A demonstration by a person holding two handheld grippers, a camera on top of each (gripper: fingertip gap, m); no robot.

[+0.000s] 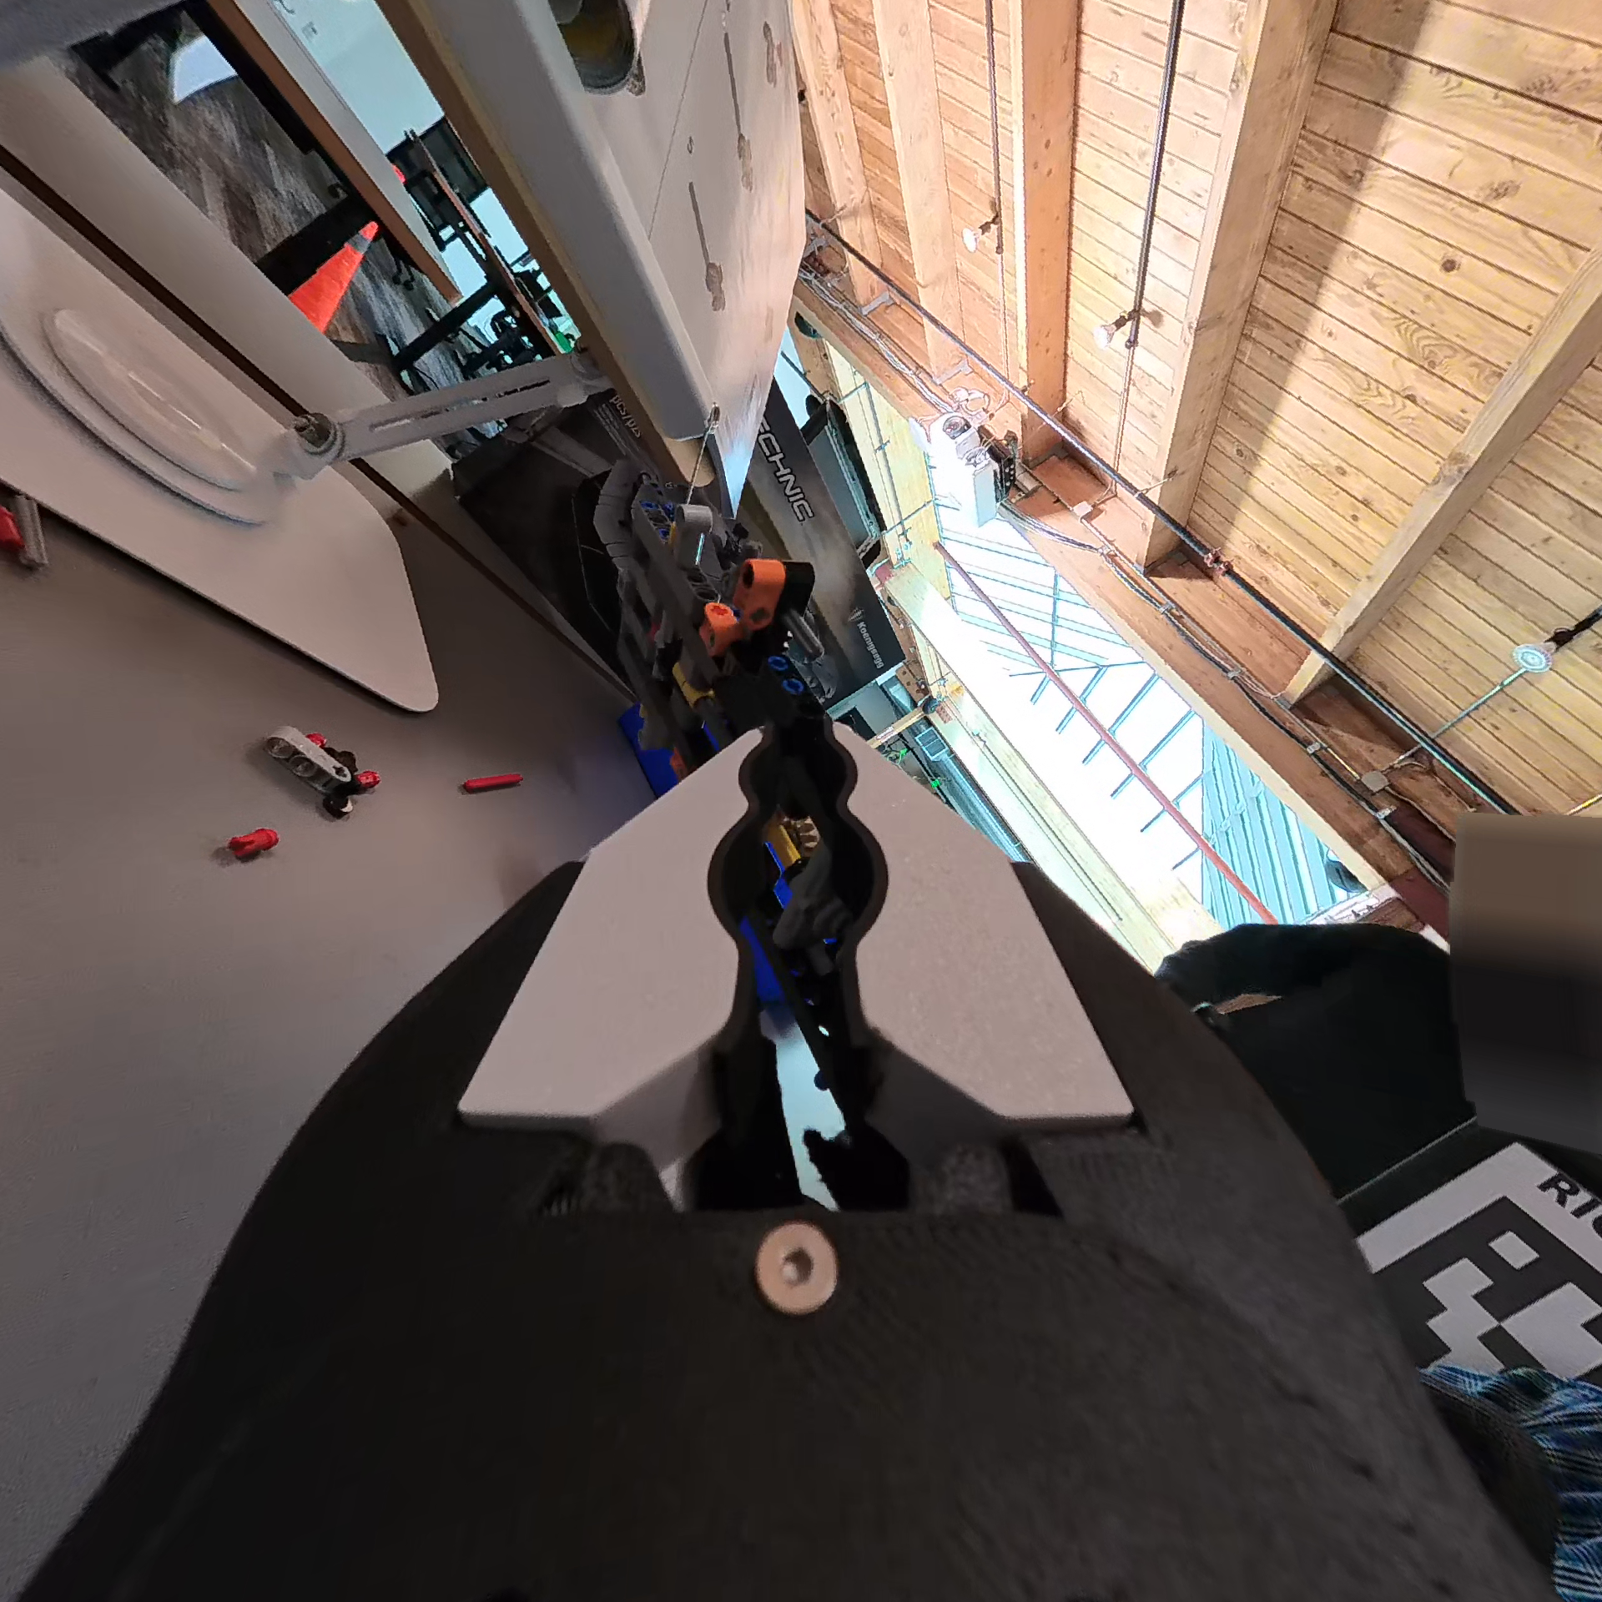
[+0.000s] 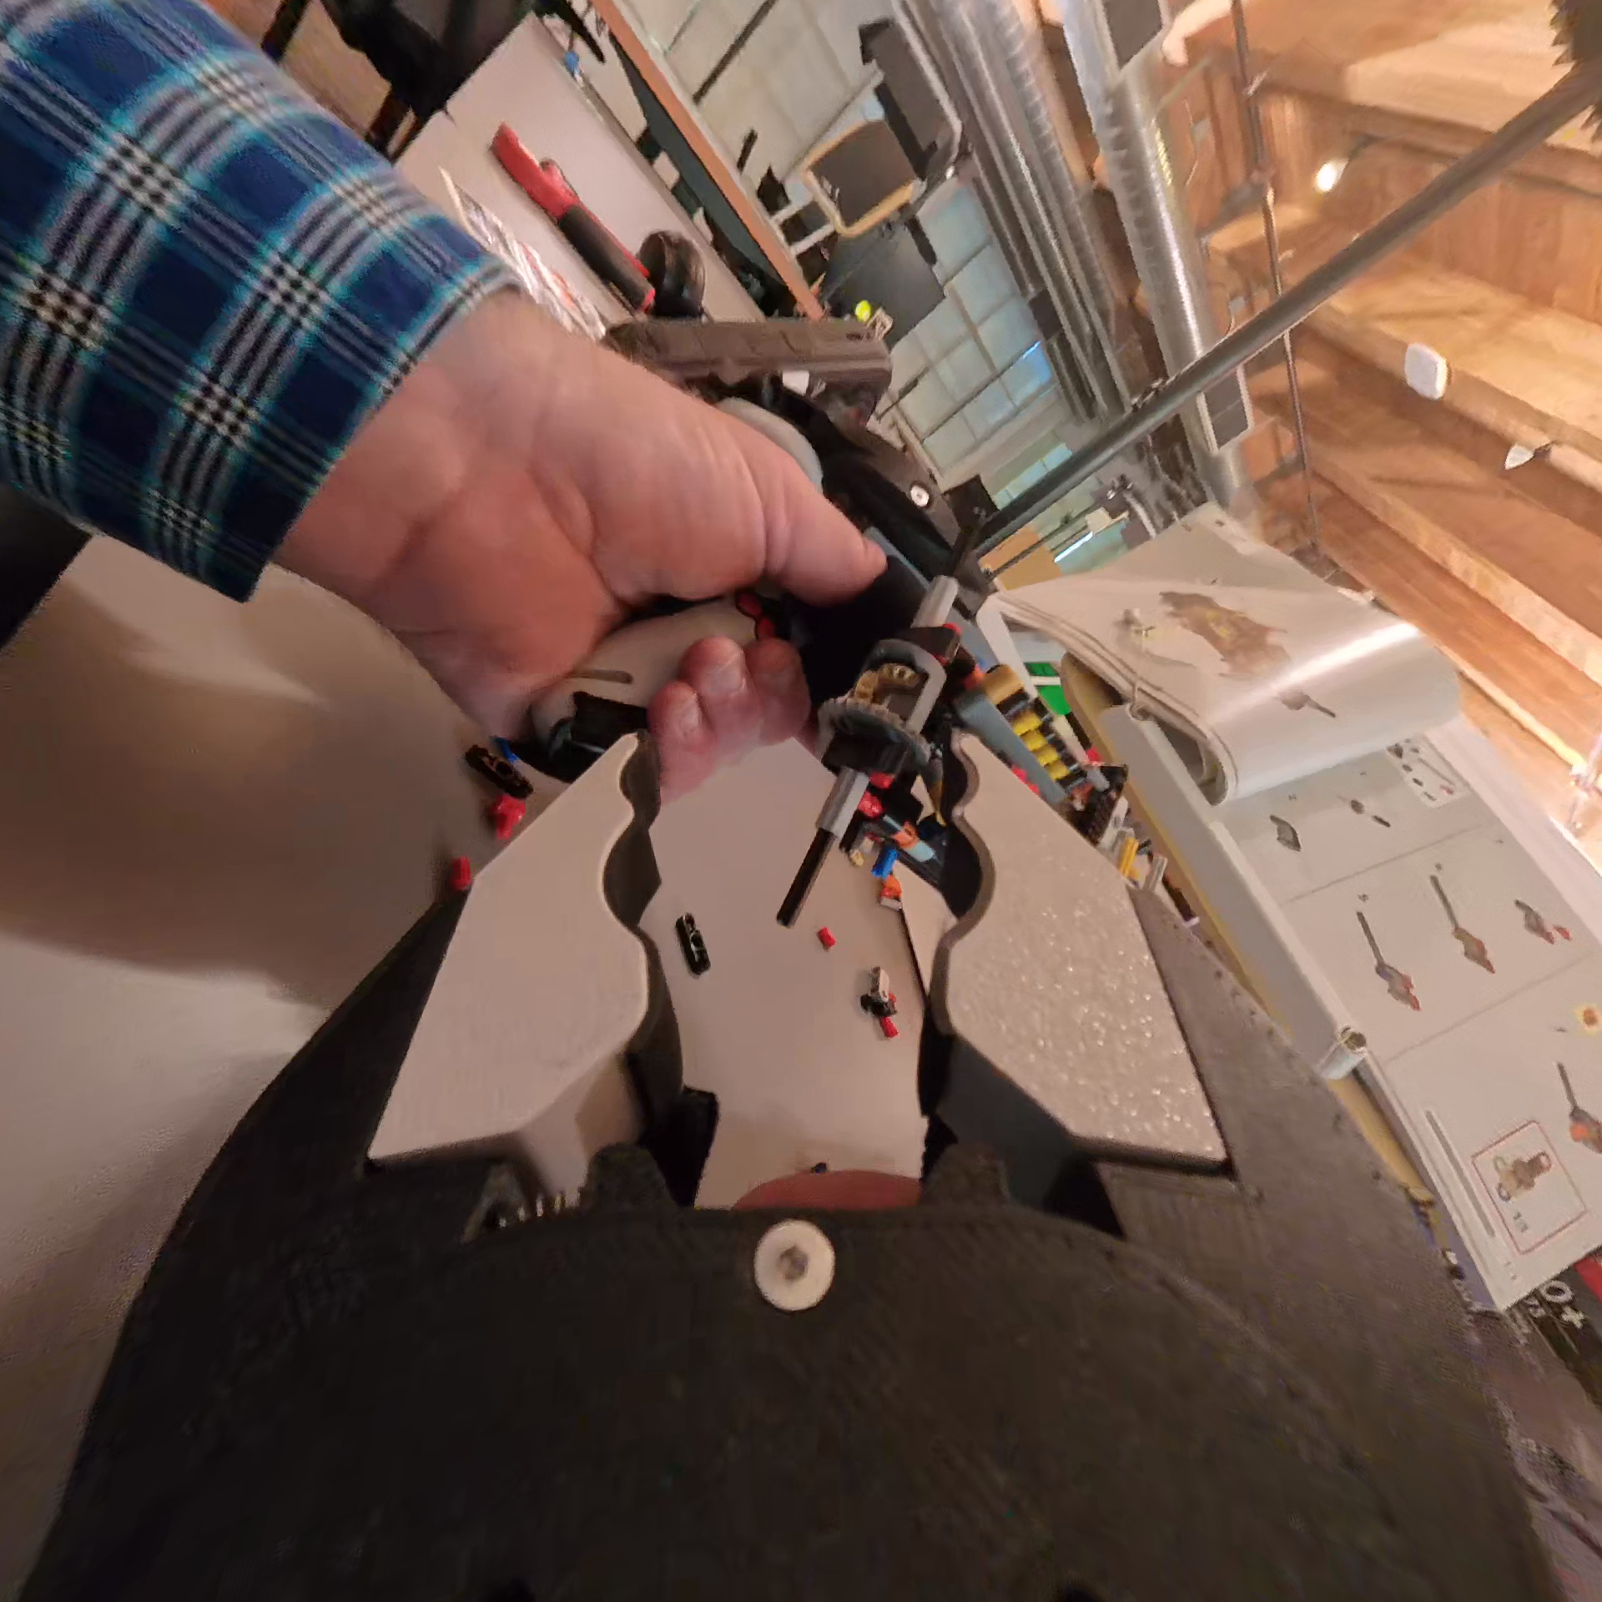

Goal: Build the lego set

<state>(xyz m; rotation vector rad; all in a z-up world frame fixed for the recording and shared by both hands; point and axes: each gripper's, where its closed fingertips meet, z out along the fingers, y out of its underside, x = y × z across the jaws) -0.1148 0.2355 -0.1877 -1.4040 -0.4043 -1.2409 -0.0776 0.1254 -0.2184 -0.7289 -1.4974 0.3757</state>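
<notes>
A: While the left claw [image 1: 796,763] points up toward the wooden ceiling [image 1: 1300,260], where is the model?
B: Clenched in it. The lego assembly [image 1: 719,624] is pinched between the two grey fingers [image 1: 641,936], which sit close together, and its orange connectors [image 1: 758,589] stick out past the fingertips, off the grey surface [image 1: 217,997].

A: And the right claw [image 2: 802,763]?
B: Released. Its fingers [image 2: 537,954] stand wide apart with nothing between them except the view of the surface beyond. A bare hand [image 2: 563,520] in a blue plaid sleeve [image 2: 156,260] holds the other tool just ahead, and the assembly's gear end [image 2: 875,719] with a black axle [image 2: 806,875] hangs right at the right claw's fingertips. I cannot tell whether they touch.

A: What lies loose on the surface?
B: From the left wrist view, a small grey beam with red pins [image 1: 316,763], a red axle [image 1: 492,782] and a red pin [image 1: 253,841], all well apart from each other, with open grey room around them. A white rounded board [image 1: 329,607] lies beyond, and its curved edge comes near the beam.

A: Anything hemming in the right side?
B: An open instruction booklet [image 2: 1257,659] props up along the far edge, just beside a heap of small coloured pieces [image 2: 1040,745]. Between the right claw's fingers, a black connector [image 2: 693,943] and a few red bits [image 2: 825,936] dot the open stretch.
</notes>
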